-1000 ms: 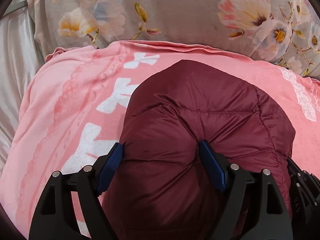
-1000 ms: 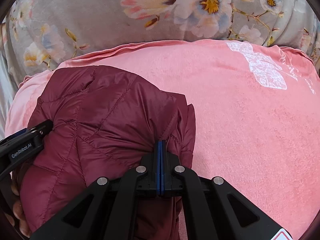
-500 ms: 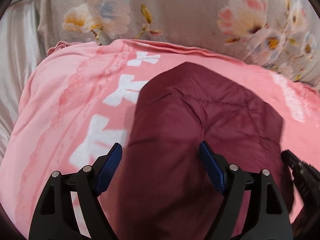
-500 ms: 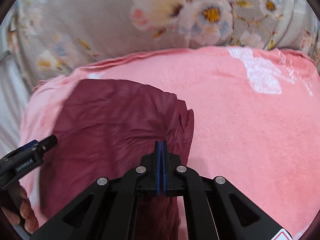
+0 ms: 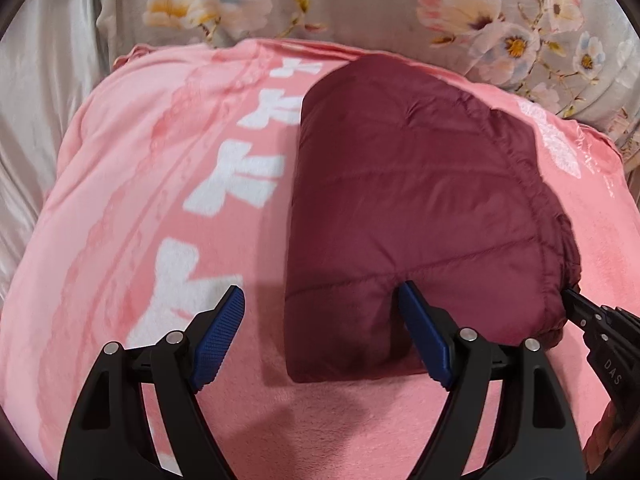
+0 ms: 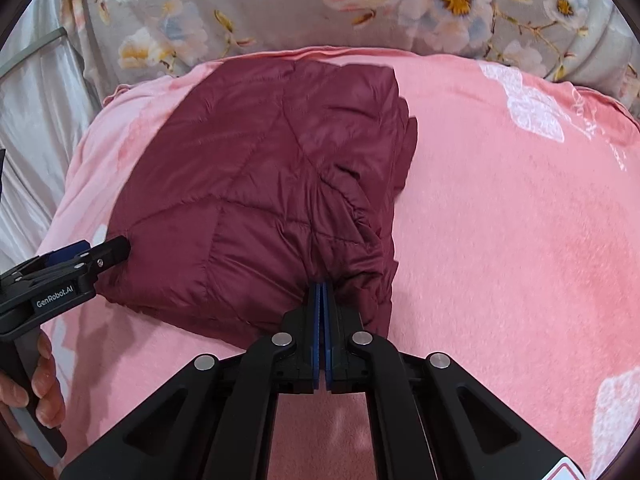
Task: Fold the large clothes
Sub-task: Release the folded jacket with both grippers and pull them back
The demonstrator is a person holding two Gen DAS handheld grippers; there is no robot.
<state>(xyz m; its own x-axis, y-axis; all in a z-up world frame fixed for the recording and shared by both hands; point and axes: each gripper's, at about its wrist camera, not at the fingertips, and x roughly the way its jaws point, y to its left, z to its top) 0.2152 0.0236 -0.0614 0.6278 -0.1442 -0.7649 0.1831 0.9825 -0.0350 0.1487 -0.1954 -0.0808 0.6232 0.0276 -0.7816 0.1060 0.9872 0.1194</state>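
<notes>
A folded maroon quilted jacket (image 5: pixel 416 200) lies on the pink blanket (image 5: pixel 168 184); it also shows in the right wrist view (image 6: pixel 264 184). My left gripper (image 5: pixel 320 320) is open, its jaws wide apart around the jacket's near left corner, the right pad touching the fabric. My right gripper (image 6: pixel 321 292) is shut on the jacket's near right edge, where the fabric bunches. The right gripper's tip shows at the right of the left wrist view (image 5: pixel 588 316), and the left gripper shows at the left of the right wrist view (image 6: pixel 80 264).
The pink blanket with white patterns covers the bed (image 6: pixel 520 240). A grey floral quilt (image 5: pixel 360 4) lies along the far side. Pale satin fabric (image 5: pixel 36 112) hangs at the left. A hand (image 6: pixel 40 380) holds the left gripper's handle.
The jacket has come down from close in front of the cameras and now lies flat on the blanket. Both grippers have drawn back toward its near edge. The left stays open, the right shut.
</notes>
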